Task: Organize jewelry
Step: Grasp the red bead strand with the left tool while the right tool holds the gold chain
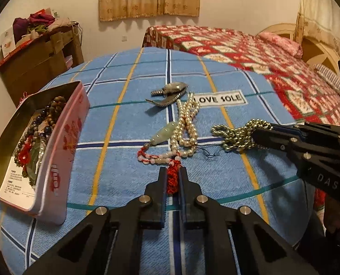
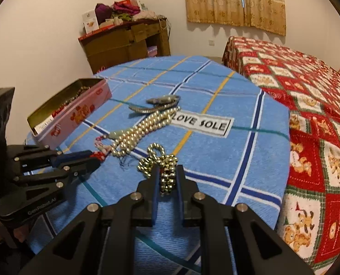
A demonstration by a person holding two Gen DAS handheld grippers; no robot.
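Clamping a red tassel (image 1: 172,181), left gripper (image 1: 172,178); its jade pendant necklace (image 1: 164,133) lies on the blue checked cloth (image 1: 215,171) beside pearl strands (image 1: 188,126), wristwatch (image 1: 170,91), open pink tin (image 1: 62,142) of beads. Right view: right gripper (image 2: 168,178) pinching gold bead chain (image 2: 163,162) above the cloth.
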